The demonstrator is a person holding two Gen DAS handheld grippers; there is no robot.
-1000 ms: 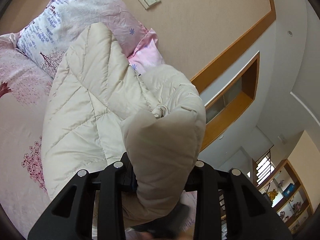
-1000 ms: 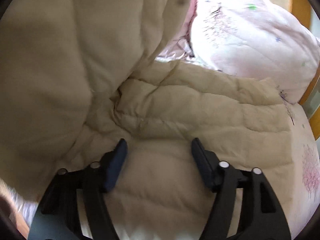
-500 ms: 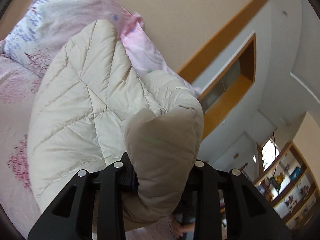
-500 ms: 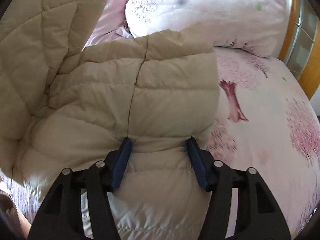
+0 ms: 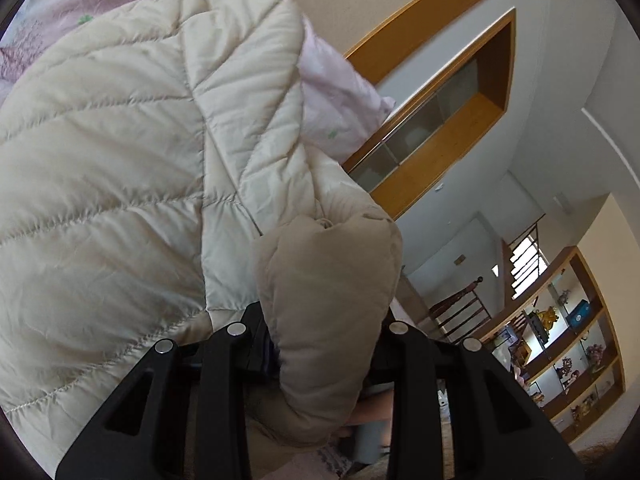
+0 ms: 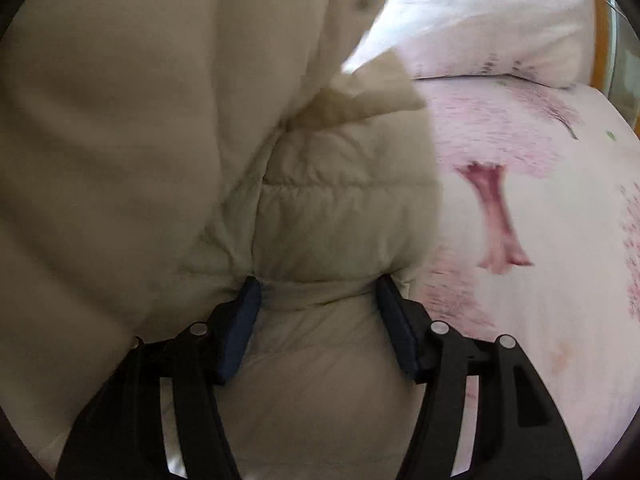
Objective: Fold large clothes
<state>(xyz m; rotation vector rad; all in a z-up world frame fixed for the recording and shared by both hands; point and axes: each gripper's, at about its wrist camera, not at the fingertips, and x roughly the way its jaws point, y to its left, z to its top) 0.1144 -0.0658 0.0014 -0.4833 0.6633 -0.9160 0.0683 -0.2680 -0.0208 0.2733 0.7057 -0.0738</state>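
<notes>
A cream quilted puffer jacket (image 5: 120, 160) lies over a pink bed and fills the left of the left wrist view. My left gripper (image 5: 324, 320) is shut on a thick, puffy end of it, which bulges up between the jaws and hides the fingertips. In the right wrist view the jacket (image 6: 340, 200) is bunched in folds. My right gripper (image 6: 318, 292) is shut on a padded fold near the jacket's edge, and its blue pads (image 6: 248, 296) dent the fabric on both sides. A raised part of the jacket hangs blurred at the left.
The pink flowered bed sheet (image 6: 540, 320) lies bare to the right of the jacket, with a pillow (image 6: 480, 40) at the head. Beyond the bed stand a wood-framed wall niche (image 5: 440, 128), a wooden chair (image 5: 460, 312) and shelves of ornaments (image 5: 560, 344).
The left gripper carried its fold toward the jacket, which now looms larger; the wall switches left the view. The right gripper's pads closed onto a padded fold and swung right with it.
</notes>
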